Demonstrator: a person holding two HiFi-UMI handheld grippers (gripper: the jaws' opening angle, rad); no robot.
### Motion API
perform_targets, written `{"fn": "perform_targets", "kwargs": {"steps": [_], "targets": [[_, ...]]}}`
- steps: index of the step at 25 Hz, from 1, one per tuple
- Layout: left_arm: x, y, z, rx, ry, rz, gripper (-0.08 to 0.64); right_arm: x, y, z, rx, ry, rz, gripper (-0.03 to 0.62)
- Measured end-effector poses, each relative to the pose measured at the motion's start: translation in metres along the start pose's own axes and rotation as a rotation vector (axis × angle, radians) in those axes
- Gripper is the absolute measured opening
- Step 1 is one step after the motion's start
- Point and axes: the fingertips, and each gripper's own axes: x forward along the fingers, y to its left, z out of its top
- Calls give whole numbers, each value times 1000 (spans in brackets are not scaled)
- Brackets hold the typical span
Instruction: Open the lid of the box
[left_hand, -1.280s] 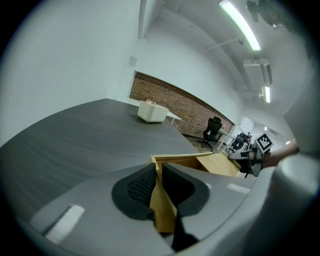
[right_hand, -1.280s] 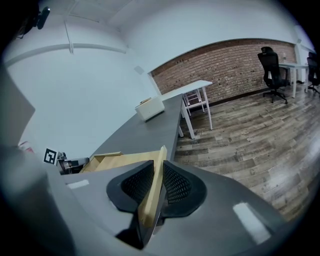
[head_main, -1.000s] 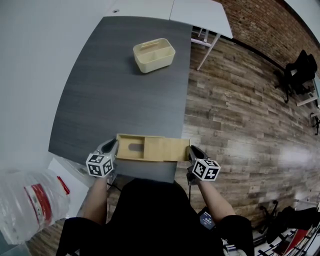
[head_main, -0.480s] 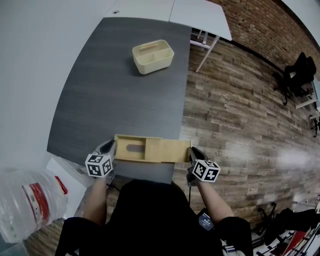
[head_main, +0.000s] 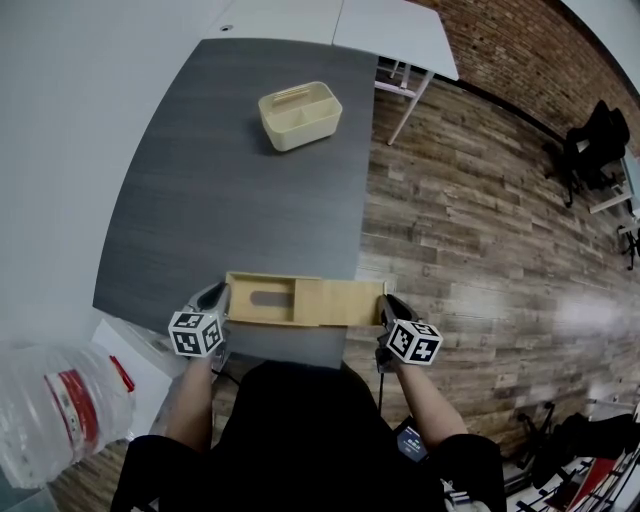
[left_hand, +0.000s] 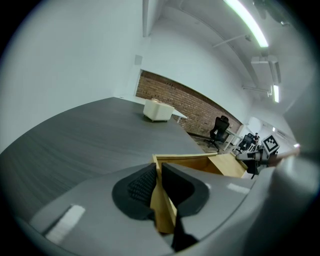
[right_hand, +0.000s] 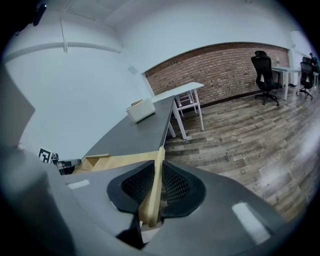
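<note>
A light wooden box (head_main: 258, 299) with a sliding lid (head_main: 340, 301) lies along the near edge of the dark grey table (head_main: 230, 200). The lid is pulled partway to the right, past the table's edge, so the box's left part stands uncovered. My left gripper (head_main: 222, 298) is shut on the box's left end wall; in the left gripper view the pads (left_hand: 141, 184) clamp that thin wall (left_hand: 161, 200). My right gripper (head_main: 383, 301) is shut on the lid's right end (right_hand: 152, 192). Its jaws have just been closing, with the lid between them.
A cream plastic caddy (head_main: 299, 115) stands at the table's far end. A white table (head_main: 395, 30) lies beyond it. Plank floor (head_main: 480, 230) runs along the right, with black office chairs (head_main: 595, 135). A clear plastic bag (head_main: 60, 400) sits at the lower left.
The lid has come a little further out to the right, so the box's uncovered part is slightly longer. Both grippers keep their holds.
</note>
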Motion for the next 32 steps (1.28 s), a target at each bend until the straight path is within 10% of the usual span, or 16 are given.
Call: {"fn": "perform_targets", "kwargs": {"steps": [32], "targets": [[-1, 0, 1, -5, 25, 13, 34, -11, -24, 6, 43, -26, -52, 44]]}}
